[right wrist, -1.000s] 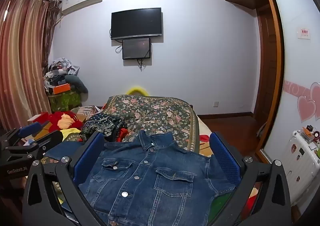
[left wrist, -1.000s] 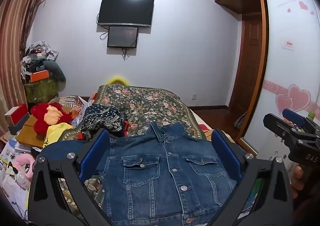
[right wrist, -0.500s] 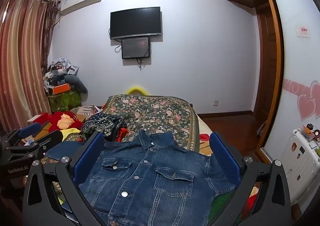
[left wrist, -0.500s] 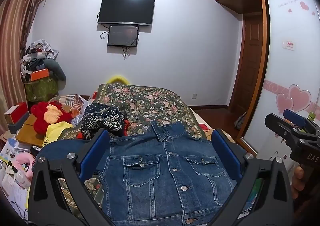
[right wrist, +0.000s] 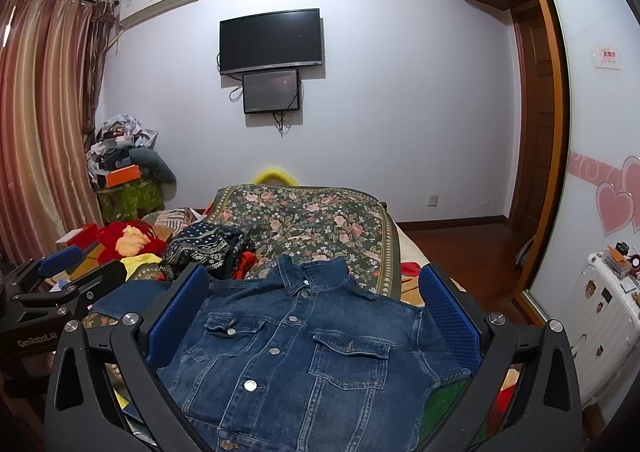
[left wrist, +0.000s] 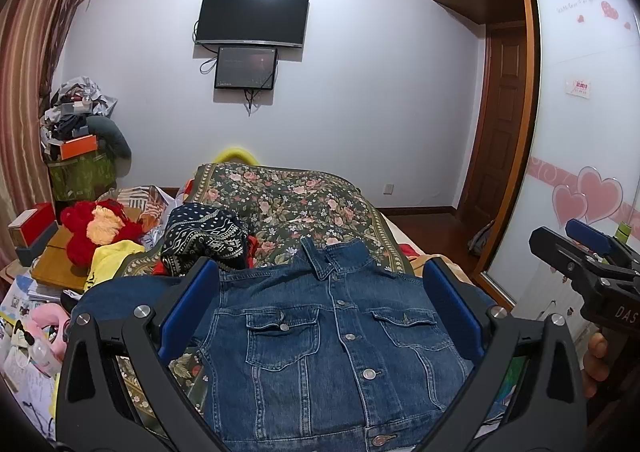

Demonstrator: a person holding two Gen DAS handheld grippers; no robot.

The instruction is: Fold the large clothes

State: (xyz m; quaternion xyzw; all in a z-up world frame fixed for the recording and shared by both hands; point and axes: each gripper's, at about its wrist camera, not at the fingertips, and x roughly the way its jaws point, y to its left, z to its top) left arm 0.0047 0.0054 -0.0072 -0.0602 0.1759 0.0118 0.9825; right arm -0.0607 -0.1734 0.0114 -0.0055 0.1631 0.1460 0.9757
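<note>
The denim jacket [left wrist: 332, 336] lies flat, front up, on the floral bedspread [left wrist: 288, 196]. The left gripper [left wrist: 320, 312] and right gripper [right wrist: 316, 316] hover above it, fingers spread wide, holding nothing.

Dark blue denim jacket [left wrist: 336, 352] lies flat, front up, on the bed [left wrist: 288, 196], collar toward the far wall. Buttoned down the middle with metal buttons, two flap chest pockets (each with its own button). One sleeve spreads out to the left; other sleeve mostly hidden. Hem runs off the lower frame edge. Fabric fairly smooth, unfolded.
</note>
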